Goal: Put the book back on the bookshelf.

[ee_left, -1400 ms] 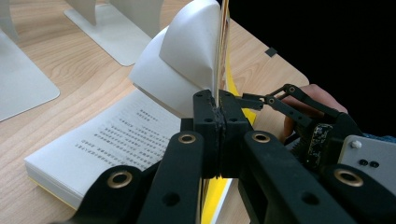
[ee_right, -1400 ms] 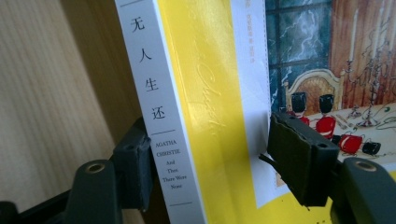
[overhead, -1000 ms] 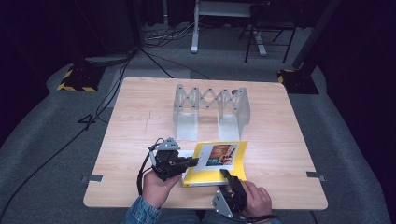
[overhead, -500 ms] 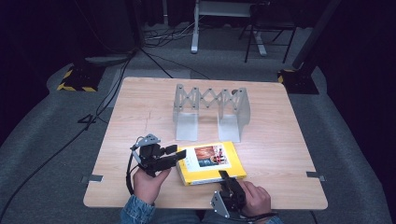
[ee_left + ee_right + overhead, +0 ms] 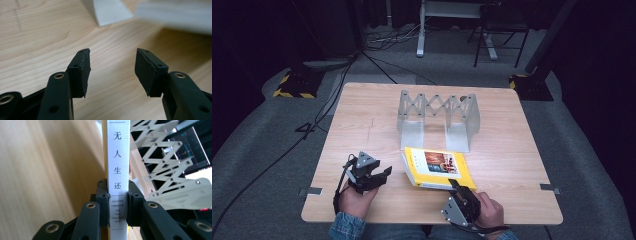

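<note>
Yellow book (image 5: pixel 437 168) clamped at spine by right gripper (image 5: pixel 458 188); left gripper (image 5: pixel 382 174) wide open, empty.

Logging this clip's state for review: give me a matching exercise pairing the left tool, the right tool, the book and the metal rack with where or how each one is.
Things:
1. left tool
2. right tool
3. yellow book
4. expandable metal book rack

States:
A. stands empty on the far half of the table
B. clamped by its white spine, near edge of the table
C. jaws apart, holding nothing, beside the book
D. jaws shut on the spine

Pairs: 1-C, 2-D, 3-B, 4-A
</note>
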Demonstrator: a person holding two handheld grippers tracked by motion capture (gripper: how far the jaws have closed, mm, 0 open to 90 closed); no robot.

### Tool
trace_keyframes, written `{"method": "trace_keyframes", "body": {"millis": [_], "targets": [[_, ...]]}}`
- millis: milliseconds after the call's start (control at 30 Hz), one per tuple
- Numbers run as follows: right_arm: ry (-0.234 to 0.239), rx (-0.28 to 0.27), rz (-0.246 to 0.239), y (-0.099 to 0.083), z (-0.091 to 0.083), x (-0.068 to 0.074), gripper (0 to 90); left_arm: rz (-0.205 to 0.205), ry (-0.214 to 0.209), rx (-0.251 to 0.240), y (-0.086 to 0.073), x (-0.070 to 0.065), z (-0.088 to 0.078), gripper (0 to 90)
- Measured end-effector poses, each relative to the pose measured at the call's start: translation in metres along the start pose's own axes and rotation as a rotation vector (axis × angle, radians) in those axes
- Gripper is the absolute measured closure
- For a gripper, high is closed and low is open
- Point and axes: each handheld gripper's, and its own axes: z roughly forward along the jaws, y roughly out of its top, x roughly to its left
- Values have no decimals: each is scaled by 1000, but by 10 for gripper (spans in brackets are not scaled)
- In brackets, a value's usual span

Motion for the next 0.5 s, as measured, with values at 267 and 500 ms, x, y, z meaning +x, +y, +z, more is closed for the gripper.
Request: {"method": "trace_keyframes", "body": {"millis": [267, 500], "targets": [[51, -19, 139, -1, -2, -23, 762, 40, 61, 61, -19, 10, 4, 465], [67, -76, 300, -4, -8, -45, 763, 35, 79, 79, -25, 19, 10, 465]]}}
